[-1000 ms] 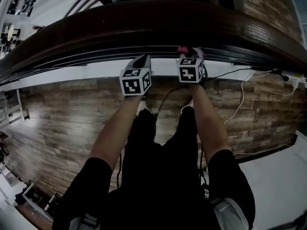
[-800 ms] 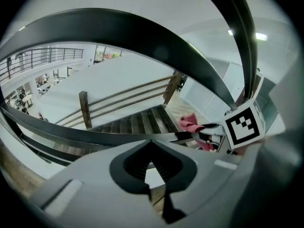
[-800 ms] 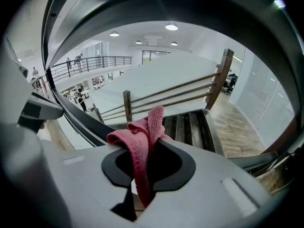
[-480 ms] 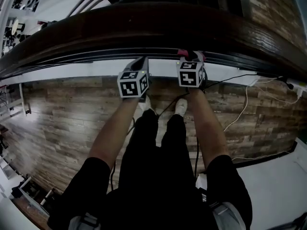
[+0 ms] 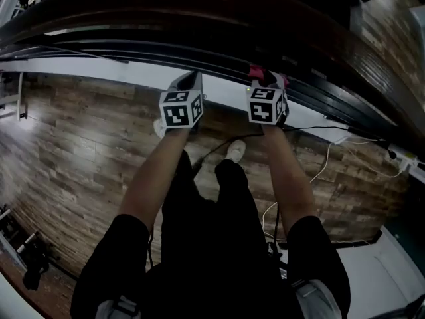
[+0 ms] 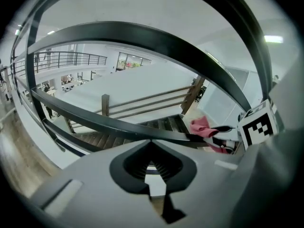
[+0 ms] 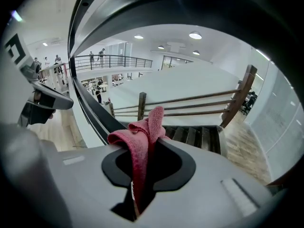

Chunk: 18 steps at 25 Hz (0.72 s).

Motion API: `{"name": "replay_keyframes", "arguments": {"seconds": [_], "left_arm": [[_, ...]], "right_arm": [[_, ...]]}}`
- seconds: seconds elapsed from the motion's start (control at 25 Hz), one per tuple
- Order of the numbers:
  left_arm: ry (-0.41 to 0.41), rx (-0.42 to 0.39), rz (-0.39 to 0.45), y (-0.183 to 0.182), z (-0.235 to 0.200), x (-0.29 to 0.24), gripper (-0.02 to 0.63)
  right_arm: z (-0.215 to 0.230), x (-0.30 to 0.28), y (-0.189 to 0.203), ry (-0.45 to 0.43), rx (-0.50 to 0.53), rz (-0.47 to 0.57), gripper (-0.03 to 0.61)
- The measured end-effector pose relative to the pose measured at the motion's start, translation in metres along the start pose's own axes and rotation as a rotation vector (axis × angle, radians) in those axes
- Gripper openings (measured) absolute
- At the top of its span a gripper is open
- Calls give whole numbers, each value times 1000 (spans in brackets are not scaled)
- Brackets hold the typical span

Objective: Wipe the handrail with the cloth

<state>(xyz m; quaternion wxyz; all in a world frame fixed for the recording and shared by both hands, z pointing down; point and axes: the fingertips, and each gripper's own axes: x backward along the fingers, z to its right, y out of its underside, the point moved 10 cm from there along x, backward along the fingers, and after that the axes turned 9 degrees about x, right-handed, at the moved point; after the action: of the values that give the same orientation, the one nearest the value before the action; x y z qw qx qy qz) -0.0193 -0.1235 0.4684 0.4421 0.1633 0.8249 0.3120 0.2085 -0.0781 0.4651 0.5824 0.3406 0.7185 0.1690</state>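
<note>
Right gripper is clamped on the pink cloth, up by the wooden handrail. Left gripper is closed and empty. Cloth looks soft, light and floppy; the bunched-middle pinch should hold.

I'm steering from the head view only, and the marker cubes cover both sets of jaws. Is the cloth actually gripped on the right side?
Observer: Yes. The right gripper view shows the right hand-held gripper shut on the pink cloth, which is bunched above its jaws.
Operator: Does the left one hold anything?
Observer: No. The left hand-held gripper has its jaws together with nothing between them.
Operator: What lies past the railing?
Observer: Beyond the dark railing bar, wooden stairs lead down.
</note>
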Motion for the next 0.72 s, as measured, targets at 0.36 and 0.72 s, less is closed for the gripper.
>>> {"name": "replay_keyframes", "arguments": {"seconds": [0.36, 0.72], "left_arm": [[-18, 115, 44, -2, -33, 12, 0], [-31, 152, 44, -15, -70, 26, 0]], "right_arm": [[-27, -10, -21, 4, 72, -2, 51], [-76, -19, -58, -65, 91, 24, 52]]}}
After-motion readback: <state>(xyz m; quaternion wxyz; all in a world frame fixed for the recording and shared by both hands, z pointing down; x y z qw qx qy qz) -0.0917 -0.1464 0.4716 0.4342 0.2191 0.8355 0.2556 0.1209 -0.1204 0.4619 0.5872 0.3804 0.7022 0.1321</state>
